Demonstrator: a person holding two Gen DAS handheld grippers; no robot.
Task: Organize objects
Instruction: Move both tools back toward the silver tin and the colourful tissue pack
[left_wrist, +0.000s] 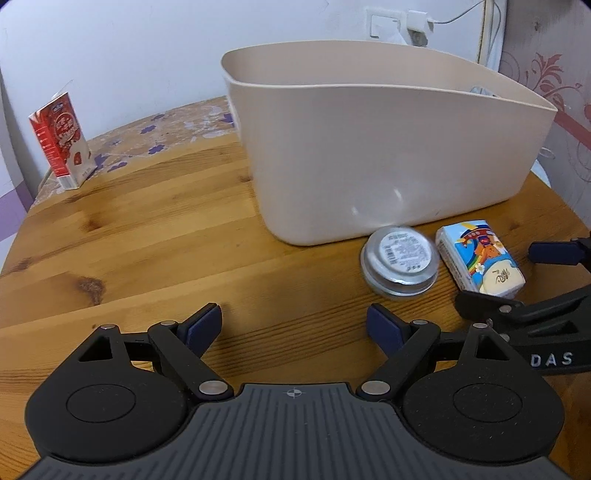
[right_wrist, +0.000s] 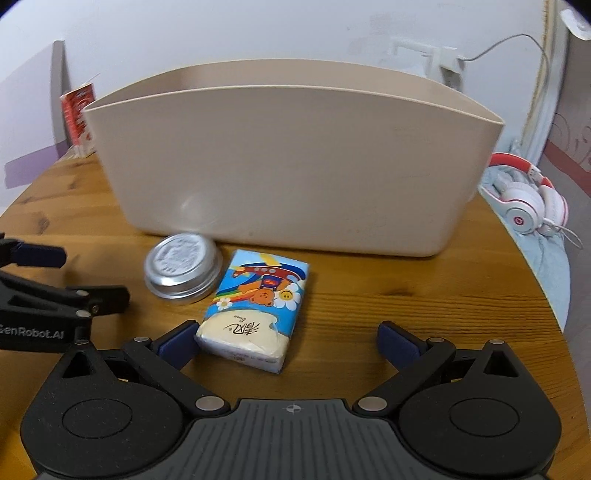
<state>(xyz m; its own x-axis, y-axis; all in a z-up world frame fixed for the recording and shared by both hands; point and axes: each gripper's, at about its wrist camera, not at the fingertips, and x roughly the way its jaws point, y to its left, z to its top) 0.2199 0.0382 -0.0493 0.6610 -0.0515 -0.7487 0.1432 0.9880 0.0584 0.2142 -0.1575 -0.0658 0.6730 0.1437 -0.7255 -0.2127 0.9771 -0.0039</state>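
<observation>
Two grippers hovering over a wooden surface (left_wrist: 147, 229) before a beige bin (left_wrist: 388, 155).
Left gripper (left_wrist: 295, 326) fingers are standing apart, empty; right gripper (right_wrist: 288, 341) fingers are spreading around a tissue pack (right_wrist: 258, 306) beside a round tin (right_wrist: 183, 267).

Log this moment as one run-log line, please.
left hand-held gripper: open, empty | right hand-held gripper: open, around tissue pack | tin, milk carton: outside bin

A round wooden worktop (left_wrist: 155, 229) carries four things. A beige plastic bin (left_wrist: 369, 158) stands toward the back; a round metal tin (left_wrist: 400, 260) and a cartoon-printed tissue pack (left_wrist: 480, 258) lie just in front of it — side by side, near touching. A red milk carton (left_wrist: 61, 138) stands upright well apart at the left edge, on a floral-patterned patch.
</observation>
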